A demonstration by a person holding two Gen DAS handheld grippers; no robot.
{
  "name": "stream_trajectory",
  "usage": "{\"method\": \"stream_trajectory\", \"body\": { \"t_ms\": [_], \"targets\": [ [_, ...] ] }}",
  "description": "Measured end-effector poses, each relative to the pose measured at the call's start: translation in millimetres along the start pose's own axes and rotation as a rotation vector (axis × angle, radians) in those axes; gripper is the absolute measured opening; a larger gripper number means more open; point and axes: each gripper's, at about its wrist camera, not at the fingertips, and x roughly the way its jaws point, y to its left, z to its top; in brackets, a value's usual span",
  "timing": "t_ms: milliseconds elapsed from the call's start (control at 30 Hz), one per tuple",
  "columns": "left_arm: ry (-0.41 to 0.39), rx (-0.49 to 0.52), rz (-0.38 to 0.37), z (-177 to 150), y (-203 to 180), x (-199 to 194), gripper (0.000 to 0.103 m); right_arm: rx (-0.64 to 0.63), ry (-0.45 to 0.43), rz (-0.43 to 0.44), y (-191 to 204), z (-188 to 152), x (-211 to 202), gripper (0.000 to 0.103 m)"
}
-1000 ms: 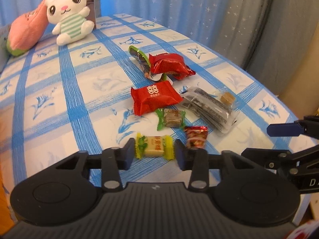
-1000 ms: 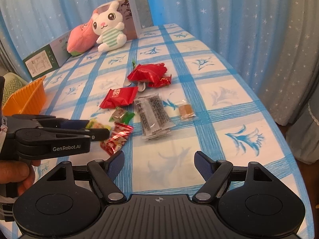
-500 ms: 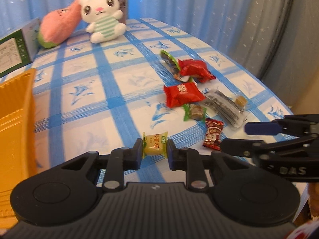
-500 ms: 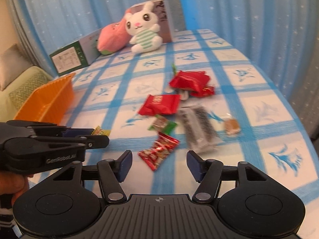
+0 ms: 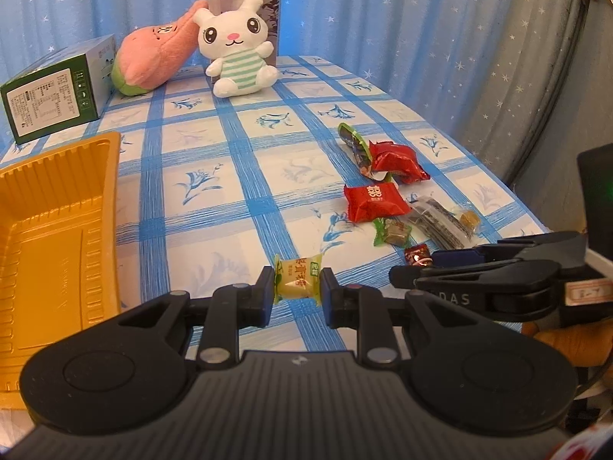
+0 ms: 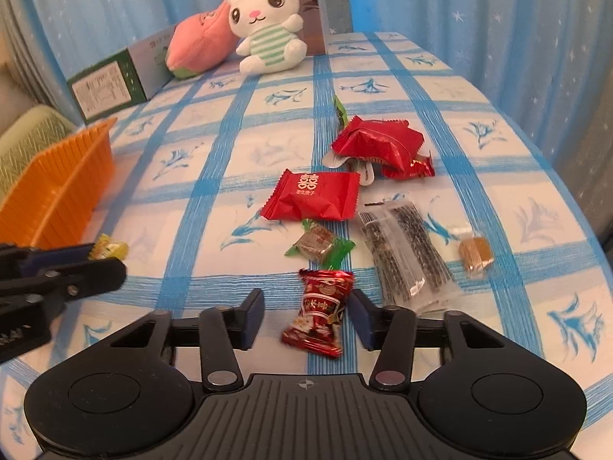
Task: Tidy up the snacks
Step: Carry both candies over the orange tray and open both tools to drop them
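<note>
- Left wrist view. The left gripper (image 5: 298, 290) has its jaws nearly closed on a small yellow-green wrapped candy (image 5: 297, 280), pads pressing both twisted ends, the candy lifted clear of the blue-and-white checked tablecloth (image 5: 245, 176).
- An orange ribbed plastic tray (image 5: 49, 237) lies at the left of the held candy, apparently empty; the loose snacks lie to its right, led by a red foil packet with gold characters (image 5: 373, 201).
- A white plush rabbit in a green striped top (image 5: 239, 44), a pink plush (image 5: 153, 57) and a green printed carton (image 5: 53, 90) stand far beyond the candy.
- Right wrist view. The right gripper (image 6: 308, 316) is closing its jaws around a dark red twist-wrapped candy (image 6: 320, 312); the right pad is at the wrapper, the left pad still apart.
- Beyond that red candy lie a brown sweet in green wrap (image 6: 318, 245), a clear sachet of dark sticks (image 6: 408, 249) and a small amber sweet (image 6: 475, 253).
- Step in hand, as judged: two-handed picking. Next, the left candy needs carrying over the tray wall and releasing; the right jaws need to finish pinching before lifting.
</note>
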Motion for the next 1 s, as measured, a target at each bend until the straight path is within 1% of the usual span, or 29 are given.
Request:
{"method": "stream_trajectory", "body": {
  "t_ms": [33, 67, 133, 200, 333, 533, 667, 800, 1000],
  "targets": [
    [-0.001, -0.002, 0.0, 0, 1, -1, 0.022, -0.016, 0.001, -0.012, 1, 0, 0, 0.035],
    [-0.001, -0.004, 0.001, 0, 1, -2, 0.022, -0.03, 0.001, -0.024, 2, -1, 0, 0.024],
    [-0.001, -0.01, -0.001, -1, 2, -4, 0.022, -0.048, 0.002, -0.033, 4, -2, 0, 0.024],
    [0.0, -0.015, -0.001, -1, 4, -6, 0.022, -0.057, 0.001, -0.037, 4, -3, -3, 0.021],
    [-0.009, -0.034, 0.005, 1, 9, -16, 0.022, -0.055, -0.027, -0.025, 9, 5, -21, 0.02],
    [-0.05, -0.069, 0.039, 13, 27, -44, 0.022, -0.095, -0.07, 0.028, 36, 31, -52, 0.02],
    [-0.076, -0.1, 0.071, 22, 51, -68, 0.022, -0.129, -0.095, 0.095, 67, 48, -71, 0.02],
    [-0.087, -0.118, 0.121, 27, 81, -91, 0.022, -0.166, -0.112, 0.165, 105, 60, -82, 0.02],
    [-0.079, -0.167, 0.193, 21, 134, -119, 0.022, -0.205, -0.109, 0.265, 163, 69, -78, 0.02]
  ]
}}
